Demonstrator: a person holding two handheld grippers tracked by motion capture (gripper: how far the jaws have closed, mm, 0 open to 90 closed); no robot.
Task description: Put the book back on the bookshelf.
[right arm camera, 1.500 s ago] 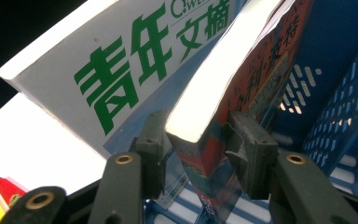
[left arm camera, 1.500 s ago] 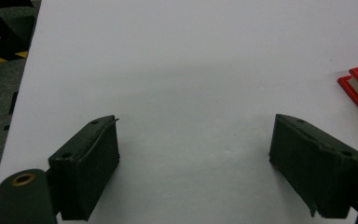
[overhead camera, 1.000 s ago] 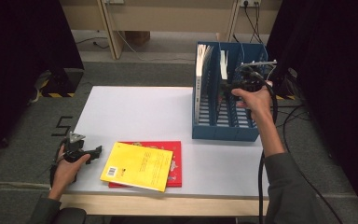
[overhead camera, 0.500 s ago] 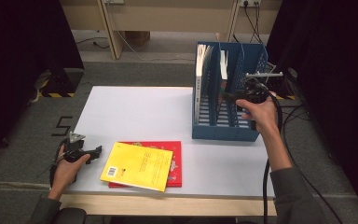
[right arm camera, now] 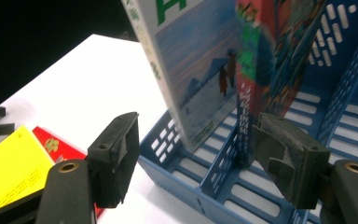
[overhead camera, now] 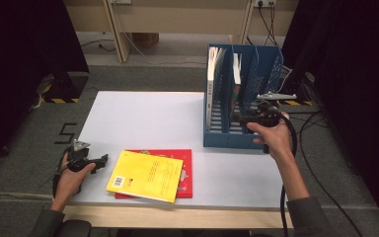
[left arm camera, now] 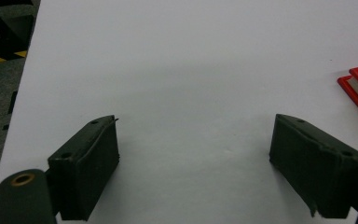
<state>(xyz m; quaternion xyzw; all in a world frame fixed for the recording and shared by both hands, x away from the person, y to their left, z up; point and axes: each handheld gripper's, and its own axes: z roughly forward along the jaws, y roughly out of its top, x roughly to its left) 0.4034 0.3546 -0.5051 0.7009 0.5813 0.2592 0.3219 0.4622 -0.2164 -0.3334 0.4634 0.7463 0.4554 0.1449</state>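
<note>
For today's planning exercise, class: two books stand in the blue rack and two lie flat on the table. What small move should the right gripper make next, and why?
Probably swing the right gripper toward the yellow book. Its fingers are open and hold nothing by the rack, the yellow book lies on top of the red book, and the rack has free slots. The left gripper is nearer, so it might go instead.

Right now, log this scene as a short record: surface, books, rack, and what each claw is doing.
surface: white table
flat books: yellow book lying on top of a red book, near the table's front edge
rack: blue file rack at the table's right side, with dividers
rack contents: two books standing upright, a pale-covered book and a red-covered book, in separate slots
left claw: open, over bare table, holding nothing
right claw: open, at the rack's front, holding nothing
</note>
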